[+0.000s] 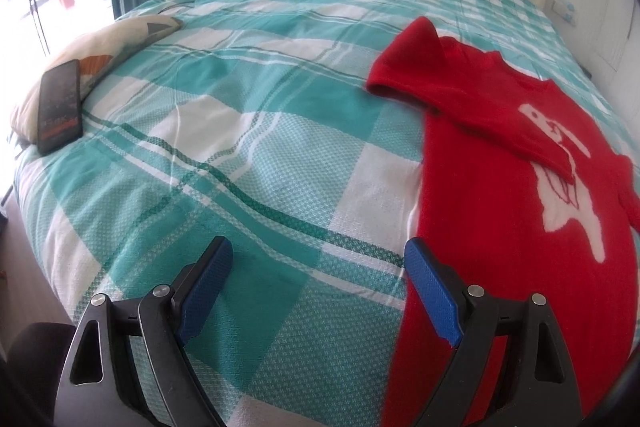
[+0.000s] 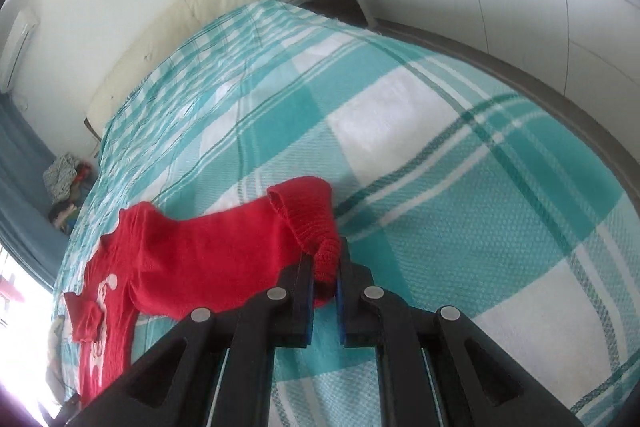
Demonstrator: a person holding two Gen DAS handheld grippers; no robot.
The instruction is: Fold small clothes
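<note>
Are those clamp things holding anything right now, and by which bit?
The right hand-held gripper pinches the red sweater by its sleeve cuff. The left hand-held gripper is open, holding nothing.

Red sweater, teal-white plaid bedspread, perhaps woven

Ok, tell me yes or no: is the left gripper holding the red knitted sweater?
No, the left gripper stands open over the checked bedspread, beside the red knitted sweater.
</note>
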